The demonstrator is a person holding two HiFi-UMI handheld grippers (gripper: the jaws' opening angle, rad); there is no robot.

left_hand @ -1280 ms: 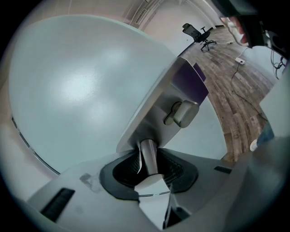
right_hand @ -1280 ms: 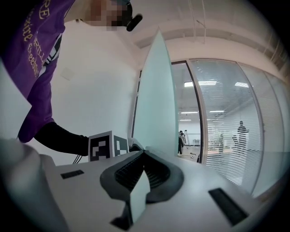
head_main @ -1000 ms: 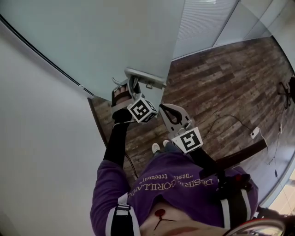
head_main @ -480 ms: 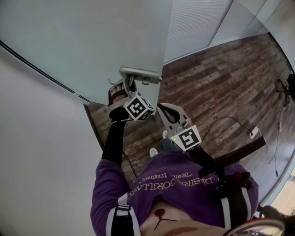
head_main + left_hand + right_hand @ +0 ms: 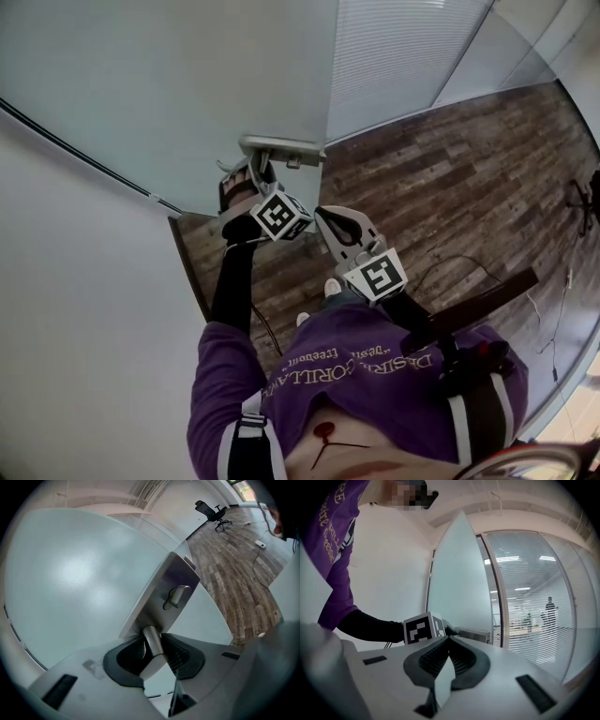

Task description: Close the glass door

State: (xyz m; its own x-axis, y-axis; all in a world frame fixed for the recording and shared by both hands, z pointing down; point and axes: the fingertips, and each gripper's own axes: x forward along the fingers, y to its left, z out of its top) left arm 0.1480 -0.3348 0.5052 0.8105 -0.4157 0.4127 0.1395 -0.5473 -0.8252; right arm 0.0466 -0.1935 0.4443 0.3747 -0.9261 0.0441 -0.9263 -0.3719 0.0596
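My left gripper (image 5: pixel 152 644) is clamped on the metal lever handle (image 5: pixel 150 637) of the frosted glass door (image 5: pixel 70 573). Only its own view shows that grip, because in the head view its marker cube (image 5: pixel 281 216) covers the jaws. My right gripper (image 5: pixel 448 641) hangs just beside it, jaws together on nothing, facing the door's edge.

Purple lettered shirt (image 5: pixel 375 375), black sleeve (image 5: pixel 232 286) — grey right hand-held gripper (image 5: pixel 322 215), black-and-white marker cube (image 5: pixel 379 276).

Glass door (image 5: pixel 187 84): swung further; its free edge now sits more to the left in the head view, baring more blinds (image 5: pixel 394 56).
Handle (image 5: pixel 281 147): shifted up and left with the door.
Left tongs (image 5: pixel 259 167): moved along with it.
Right tongs (image 5: pixel 323 216): drifted left.
Shoes (image 5: pixel 333 286): stepped to new spots on the floor (image 5: pixel 450 169).
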